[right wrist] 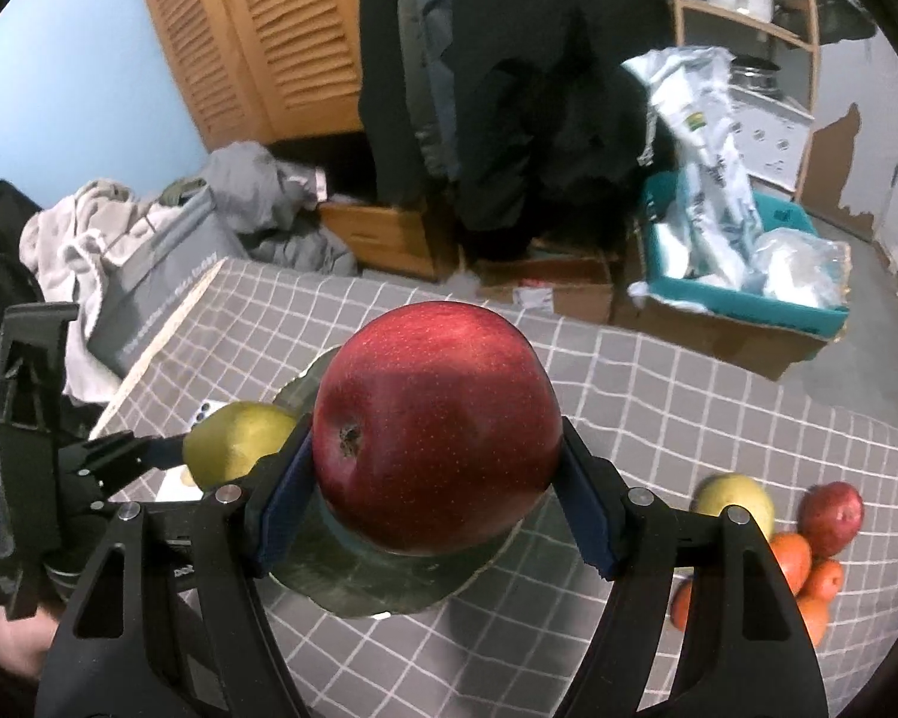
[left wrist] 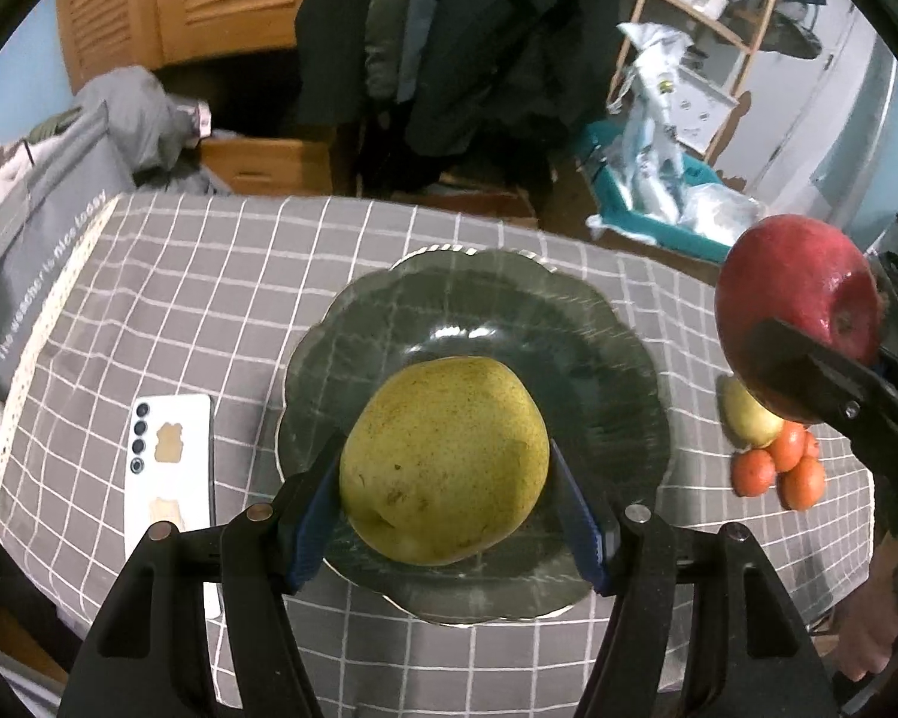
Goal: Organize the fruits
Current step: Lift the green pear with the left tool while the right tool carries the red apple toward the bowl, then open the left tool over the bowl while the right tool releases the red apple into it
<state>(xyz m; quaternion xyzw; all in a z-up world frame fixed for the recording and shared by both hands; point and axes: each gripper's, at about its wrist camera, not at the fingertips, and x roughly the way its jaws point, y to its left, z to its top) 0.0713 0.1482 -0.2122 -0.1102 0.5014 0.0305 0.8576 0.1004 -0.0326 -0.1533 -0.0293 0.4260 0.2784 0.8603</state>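
My left gripper (left wrist: pixel 446 478) is shut on a yellow-green pear (left wrist: pixel 443 458) and holds it over the near part of a dark glass plate (left wrist: pixel 509 323). My right gripper (right wrist: pixel 434 478) is shut on a big red apple (right wrist: pixel 434 428), held above the plate's (right wrist: pixel 389 592) right side; the apple also shows in the left wrist view (left wrist: pixel 799 311). The pear in the left gripper shows in the right wrist view (right wrist: pixel 233 440). On the cloth to the right lie another pear (right wrist: pixel 733 499), a small red apple (right wrist: pixel 832 517) and several tangerines (right wrist: pixel 808 580).
The table has a grey checked cloth (left wrist: pixel 209 299). A white phone (left wrist: pixel 170 478) lies left of the plate. Behind the table are a grey bag (left wrist: pixel 36 251), clothes, wooden cupboards and a teal box with plastic bags (left wrist: pixel 658 203).
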